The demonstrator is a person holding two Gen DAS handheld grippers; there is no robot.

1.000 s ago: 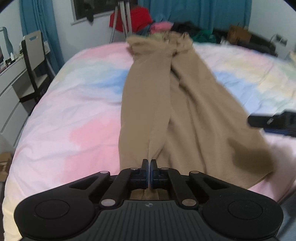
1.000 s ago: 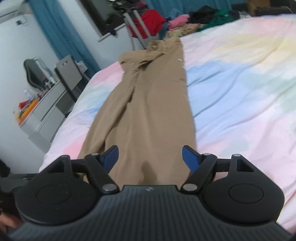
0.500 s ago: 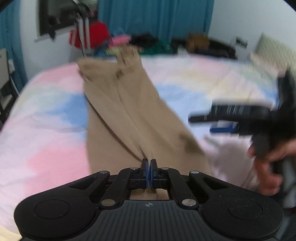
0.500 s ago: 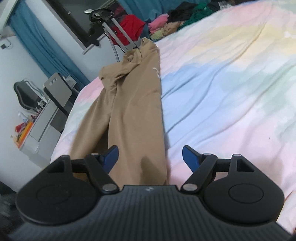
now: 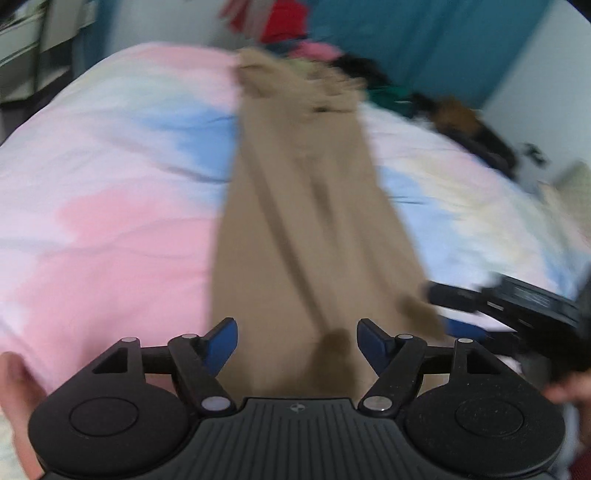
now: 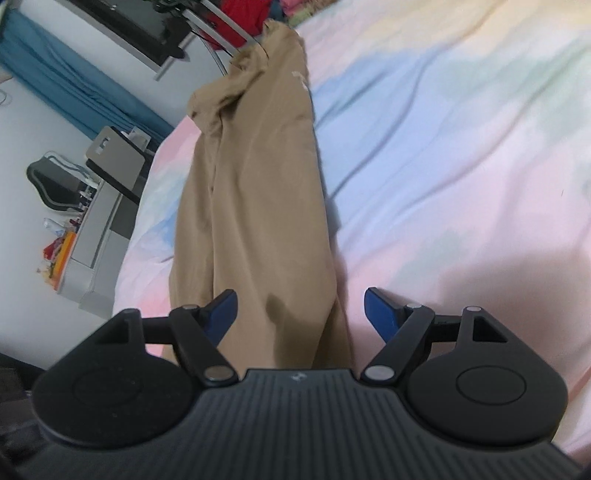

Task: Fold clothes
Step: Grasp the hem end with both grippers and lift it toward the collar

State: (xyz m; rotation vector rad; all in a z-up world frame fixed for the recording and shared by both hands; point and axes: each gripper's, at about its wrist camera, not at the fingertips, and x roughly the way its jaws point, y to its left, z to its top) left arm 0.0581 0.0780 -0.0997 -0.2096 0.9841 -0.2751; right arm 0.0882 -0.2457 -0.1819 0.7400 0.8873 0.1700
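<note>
Where pastel tie-dye covers the bed (image 5: 110,192), pink, blue and pale yellow patches across the whole sheet, lightly wrinkled. On it, tan trousers (image 5: 299,229) laid lengthwise, legs folded one over the other into a long narrow strip, waistband bunched at far end near a heap of mixed clothes (image 5: 369,85). Same trousers (image 6: 255,206) from right wrist view: near hems running under the camera, far end toward a tripod (image 6: 218,33) and teal curtain (image 6: 74,88). Grey desk (image 6: 96,236) with clutter off bed's left side. Left gripper (image 5: 296,341) just above near end of trousers, blue pads spread wide, nothing between them. Right gripper (image 6: 300,314) likewise spread wide over hem area, empty; also seen side-on (image 5: 509,302) at right edge of trousers, blurred.
</note>
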